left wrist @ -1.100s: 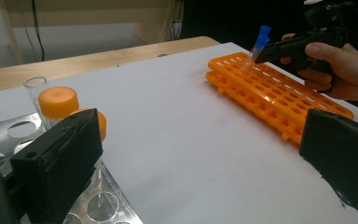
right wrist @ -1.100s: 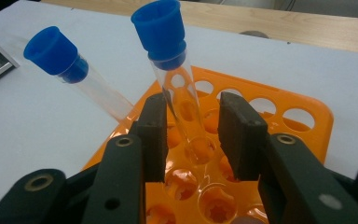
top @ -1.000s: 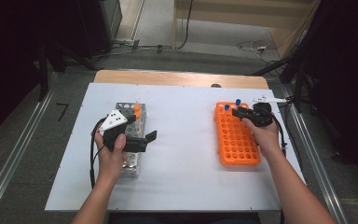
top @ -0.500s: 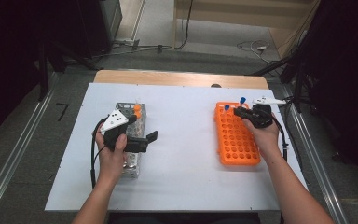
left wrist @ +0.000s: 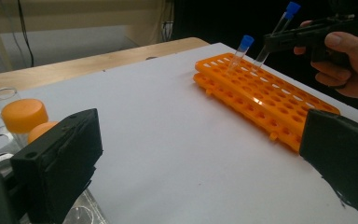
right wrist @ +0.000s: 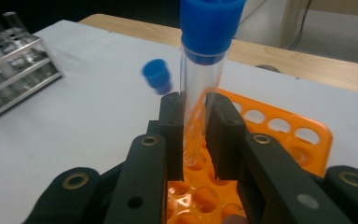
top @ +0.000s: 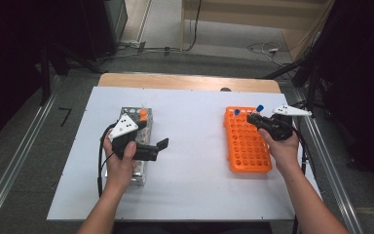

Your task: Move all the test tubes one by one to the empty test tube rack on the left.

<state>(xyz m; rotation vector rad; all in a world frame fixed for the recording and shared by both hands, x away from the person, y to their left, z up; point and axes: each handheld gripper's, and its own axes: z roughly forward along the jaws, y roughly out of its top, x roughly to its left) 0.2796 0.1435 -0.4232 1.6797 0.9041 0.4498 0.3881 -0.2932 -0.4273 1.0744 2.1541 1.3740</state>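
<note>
My right gripper is shut on a clear blue-capped tube, which stands upright between the pads. It hangs over the far end of the orange rack, its lower end just above the holes. In the high view the held tube shows beside my right gripper. A second blue-capped tube stands in the rack's far corner. My left gripper is open and holds nothing, resting above the metal rack with orange-capped tubes.
The white table top lies bare between the two racks. A wooden strip runs along the far edge. Cables lie on the floor beyond it, and metal rails flank the table on both sides.
My right gripper has lifted a little and shifted over the orange rack's far end with the blue-capped tube in its jaws. The left hand has stayed where it was.
</note>
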